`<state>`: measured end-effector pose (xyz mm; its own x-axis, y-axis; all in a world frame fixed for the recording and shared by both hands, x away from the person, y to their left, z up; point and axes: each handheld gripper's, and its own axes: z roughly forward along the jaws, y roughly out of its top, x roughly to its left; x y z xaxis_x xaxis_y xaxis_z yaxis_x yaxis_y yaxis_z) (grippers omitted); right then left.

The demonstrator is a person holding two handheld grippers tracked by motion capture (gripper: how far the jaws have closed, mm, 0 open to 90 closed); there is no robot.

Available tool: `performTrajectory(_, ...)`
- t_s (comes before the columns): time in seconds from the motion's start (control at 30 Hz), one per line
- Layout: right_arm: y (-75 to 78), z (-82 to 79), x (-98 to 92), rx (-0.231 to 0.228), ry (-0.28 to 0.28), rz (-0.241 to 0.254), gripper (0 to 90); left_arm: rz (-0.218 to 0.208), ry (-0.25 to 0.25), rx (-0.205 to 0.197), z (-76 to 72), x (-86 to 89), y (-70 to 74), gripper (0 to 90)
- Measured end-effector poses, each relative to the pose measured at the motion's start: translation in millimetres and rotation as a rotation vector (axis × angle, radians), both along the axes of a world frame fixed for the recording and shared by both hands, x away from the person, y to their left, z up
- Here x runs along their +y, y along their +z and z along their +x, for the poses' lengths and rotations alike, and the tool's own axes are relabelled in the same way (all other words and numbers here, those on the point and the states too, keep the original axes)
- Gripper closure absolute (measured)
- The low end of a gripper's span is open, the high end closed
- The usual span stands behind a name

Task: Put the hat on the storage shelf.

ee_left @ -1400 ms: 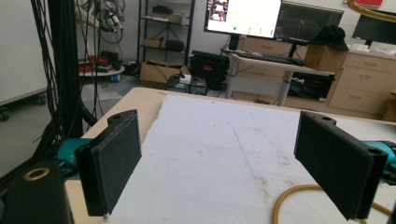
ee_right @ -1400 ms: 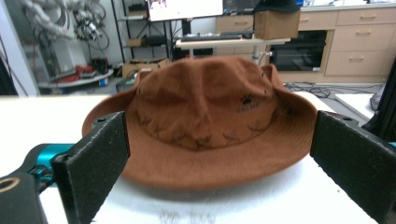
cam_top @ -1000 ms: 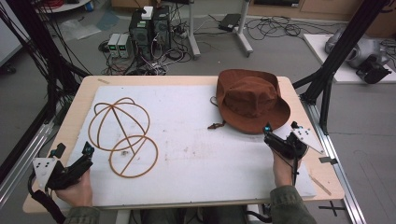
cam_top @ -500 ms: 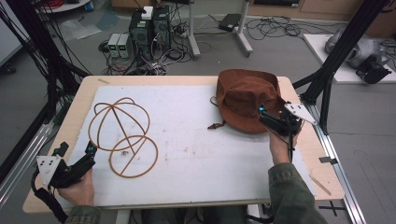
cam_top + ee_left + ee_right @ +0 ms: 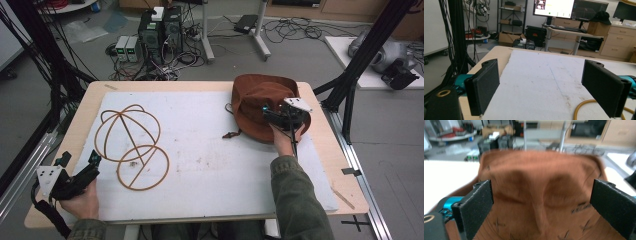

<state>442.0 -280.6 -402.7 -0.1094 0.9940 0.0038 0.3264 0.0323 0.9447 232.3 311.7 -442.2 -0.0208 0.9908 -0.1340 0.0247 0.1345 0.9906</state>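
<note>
- Here, a brown hat (image 5: 260,102) sat at the far right part of the table (image 5: 200,86), on a big white mat (image 5: 215,150).
- The right gripper (image 5: 276,117) was over the hat's near brim, held in the person's right hand (image 5: 282,140).
- In the right gripper view its two black jaws stood wide apart, with the blurry hat (image 5: 541,202) between them and nothing pinched.
- A thin cord (image 5: 231,134) hung from the hat onto the mat.
- A frame of bent tan wire (image 5: 131,145), made of round loops, lay on the left part of the mat.
- The left gripper (image 5: 80,172) was at the near left corner of the table, in the left hand (image 5: 82,202), just beside the wire frame but not touching it.
- In the left gripper view its jaws were also wide apart and holding nothing, with bare mat (image 5: 541,85) between them and a bit of the wire (image 5: 584,110) low by the right jaw.
- Past the table were boxes and many cables (image 5: 165,35) on the floor.
</note>
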Motion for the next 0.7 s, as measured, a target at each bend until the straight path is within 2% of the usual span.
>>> performTrajectory(0.13, -15.2, 12.0, -2.7, 0.078, -0.005, -0.026, 4.2, 0.000, -0.001, 0.001, 0.7, -0.5, -0.1, 15.1)
performTrajectory(0.3, -23.3, 26.4, -7.7, 0.147, -0.019, 0.025, 4.2, 0.007, 0.004, -0.008, 1.4, -2.2, 0.5, 14.9)
performTrajectory(0.33, -23.3, 26.4, -7.7, 0.147, -0.019, 0.025, 4.2, 0.008, 0.003, -0.008, 1.7, -2.4, 0.8, 14.9)
performTrajectory(0.37, -24.6, 30.3, -7.9, 0.175, -0.018, 0.039, 4.2, 0.009, 0.002, -0.007, 2.2, -2.4, 0.8, 14.9)
performTrajectory(0.4, -26.9, 36.2, -6.3, 0.213, -0.004, 0.031, 4.4, 0.007, 0.002, -0.008, 2.7, -2.5, 0.7, 14.9)
performTrajectory(0.53, -31.7, 38.4, 0.3, 0.223, -0.016, -0.046, 8.6, 0.007, -0.002, -0.005, 4.5, -3.5, 0.4, 14.9)
performTrajectory(0.63, -32.3, 38.4, 2.9, 0.226, -0.001, -0.064, 30.0, 0.010, -0.009, -0.005, 5.7, -5.3, 0.4, 14.9)
performTrajectory(0.7, -31.3, 37.9, 4.1, 0.214, 0.010, -0.075, 49.8, 0.008, -0.009, -0.006, 6.0, -6.0, 0.4, 14.9)
